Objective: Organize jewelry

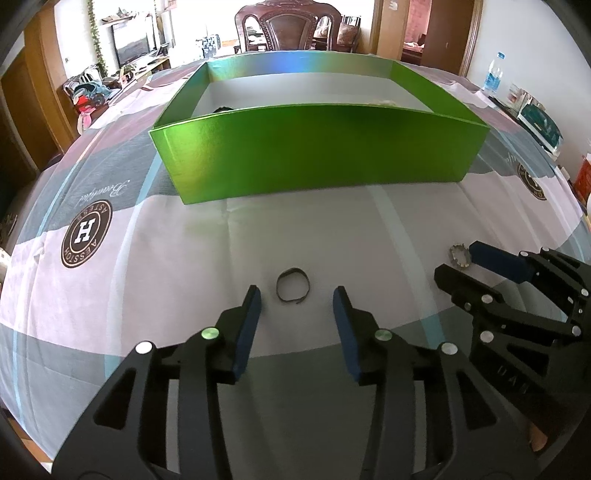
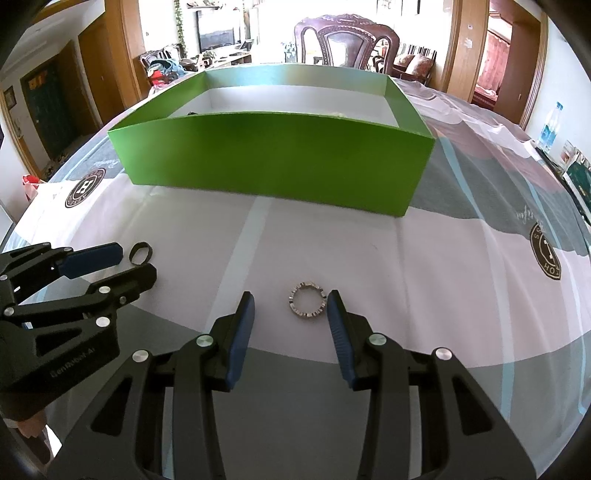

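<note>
A dark band bracelet (image 1: pixel 292 286) lies on the tablecloth just ahead of and between the fingertips of my left gripper (image 1: pixel 297 295), which is open and empty. It also shows in the right wrist view (image 2: pixel 141 253). A silver beaded bracelet (image 2: pixel 307 299) lies between the fingertips of my right gripper (image 2: pixel 290 301), close to the right finger; the gripper is open. In the left wrist view that bracelet (image 1: pixel 460 255) sits at the tip of the right gripper (image 1: pixel 456 264). The green box (image 1: pixel 317 147) stands beyond, with small items inside, mostly hidden by its wall.
The patterned tablecloth (image 1: pixel 92 229) covers the table. A water bottle (image 1: pixel 493 75) and packages (image 1: pixel 539 122) stand at the right edge. A carved wooden chair (image 1: pixel 291 26) is behind the green box (image 2: pixel 273 162).
</note>
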`<state>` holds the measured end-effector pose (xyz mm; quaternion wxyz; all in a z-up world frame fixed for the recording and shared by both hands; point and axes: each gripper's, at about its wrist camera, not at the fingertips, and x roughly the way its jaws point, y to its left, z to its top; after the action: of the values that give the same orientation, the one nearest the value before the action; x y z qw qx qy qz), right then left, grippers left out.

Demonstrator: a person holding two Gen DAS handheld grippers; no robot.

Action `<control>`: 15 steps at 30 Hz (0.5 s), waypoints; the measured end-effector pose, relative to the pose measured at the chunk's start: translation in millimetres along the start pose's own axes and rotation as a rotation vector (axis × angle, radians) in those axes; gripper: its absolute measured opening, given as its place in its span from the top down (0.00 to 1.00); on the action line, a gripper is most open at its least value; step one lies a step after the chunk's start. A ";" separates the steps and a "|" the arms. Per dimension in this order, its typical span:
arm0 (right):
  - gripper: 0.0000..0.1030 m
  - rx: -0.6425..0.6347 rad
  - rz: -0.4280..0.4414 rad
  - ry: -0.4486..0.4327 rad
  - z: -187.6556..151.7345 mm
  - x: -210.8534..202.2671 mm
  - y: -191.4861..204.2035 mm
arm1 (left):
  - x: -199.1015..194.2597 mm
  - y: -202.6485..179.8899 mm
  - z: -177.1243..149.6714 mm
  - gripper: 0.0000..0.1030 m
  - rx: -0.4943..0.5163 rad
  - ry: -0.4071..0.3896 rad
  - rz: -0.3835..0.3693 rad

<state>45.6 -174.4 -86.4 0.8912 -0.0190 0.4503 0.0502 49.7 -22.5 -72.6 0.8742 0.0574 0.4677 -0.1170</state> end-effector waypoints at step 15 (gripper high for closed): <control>0.54 0.011 0.004 -0.007 -0.1 -0.1 -1.9 | 3.4 -3.0 1.6 0.40 -0.009 0.000 0.019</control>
<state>45.7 -176.3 -86.5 0.8928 -0.0131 0.4475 0.0496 52.0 -26.3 -74.5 0.8755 0.0578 0.4678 -0.1065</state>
